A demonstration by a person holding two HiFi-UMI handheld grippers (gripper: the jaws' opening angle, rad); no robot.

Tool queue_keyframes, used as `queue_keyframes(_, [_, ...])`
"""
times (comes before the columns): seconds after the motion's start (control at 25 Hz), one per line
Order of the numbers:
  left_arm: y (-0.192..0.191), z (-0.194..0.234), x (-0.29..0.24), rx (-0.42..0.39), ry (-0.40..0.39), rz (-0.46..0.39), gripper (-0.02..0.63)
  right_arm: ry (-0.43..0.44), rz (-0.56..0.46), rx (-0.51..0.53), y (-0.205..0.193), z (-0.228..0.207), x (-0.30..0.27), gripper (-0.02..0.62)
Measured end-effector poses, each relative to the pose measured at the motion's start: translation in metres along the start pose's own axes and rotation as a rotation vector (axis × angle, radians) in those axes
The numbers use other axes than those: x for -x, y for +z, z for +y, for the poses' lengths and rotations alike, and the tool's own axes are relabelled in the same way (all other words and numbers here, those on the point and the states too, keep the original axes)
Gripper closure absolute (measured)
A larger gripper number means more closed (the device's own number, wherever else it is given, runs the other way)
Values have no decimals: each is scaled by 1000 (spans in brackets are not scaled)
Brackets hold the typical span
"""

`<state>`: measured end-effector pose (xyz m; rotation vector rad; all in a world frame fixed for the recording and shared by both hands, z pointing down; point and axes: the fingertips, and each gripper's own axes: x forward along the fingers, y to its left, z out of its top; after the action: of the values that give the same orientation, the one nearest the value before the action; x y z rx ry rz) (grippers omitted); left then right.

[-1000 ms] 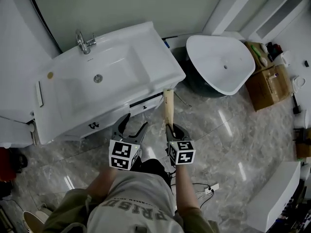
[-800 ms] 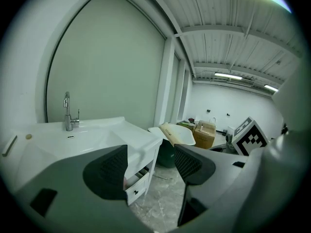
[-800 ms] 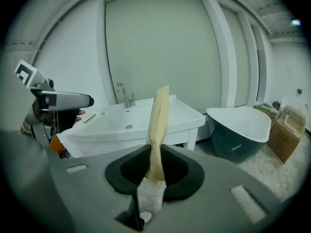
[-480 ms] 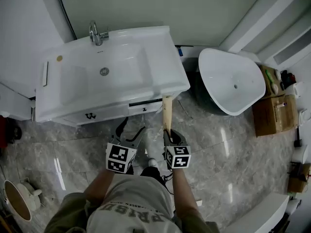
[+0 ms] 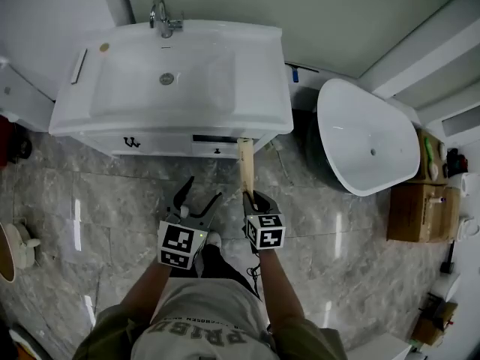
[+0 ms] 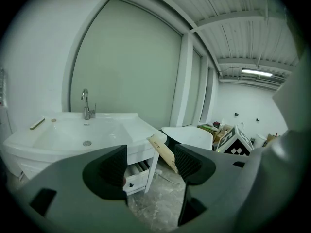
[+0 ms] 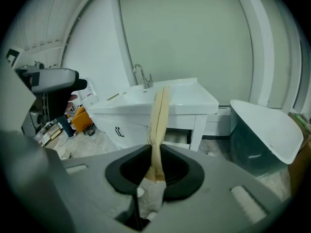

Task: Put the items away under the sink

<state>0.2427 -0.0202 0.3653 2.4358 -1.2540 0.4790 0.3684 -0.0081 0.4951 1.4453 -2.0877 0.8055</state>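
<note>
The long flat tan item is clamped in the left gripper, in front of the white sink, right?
No, the right gripper holds it: the right gripper view shows its jaws shut on the long flat tan item. It is in front of the white sink.

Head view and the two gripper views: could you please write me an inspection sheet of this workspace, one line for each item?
Surface: white sink top on its cabinet; grey tiled floor below.
Job's things: long tan packet, pointing toward the cabinet; drawer under the sink stands slightly open.
Clutter: small bar and round piece on the sink's left rim.
Grippers: left gripper open, fingers apart, nothing between them; right gripper shut on the packet.
Cables: thin dark cable on the floor by the person's legs.
Surroundings: faucet, white tub, cardboard box.
</note>
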Motion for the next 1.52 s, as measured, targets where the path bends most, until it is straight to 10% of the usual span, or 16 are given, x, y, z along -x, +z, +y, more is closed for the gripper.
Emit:
queue_keyframes(0.52, [-18, 6, -2, 64, 144, 4, 314, 91, 169, 16, -53, -15, -45, 529])
queue_keyframes(1.52, [-163, 114, -109, 9, 129, 44, 291, 31, 226, -69, -101, -60, -246, 529])
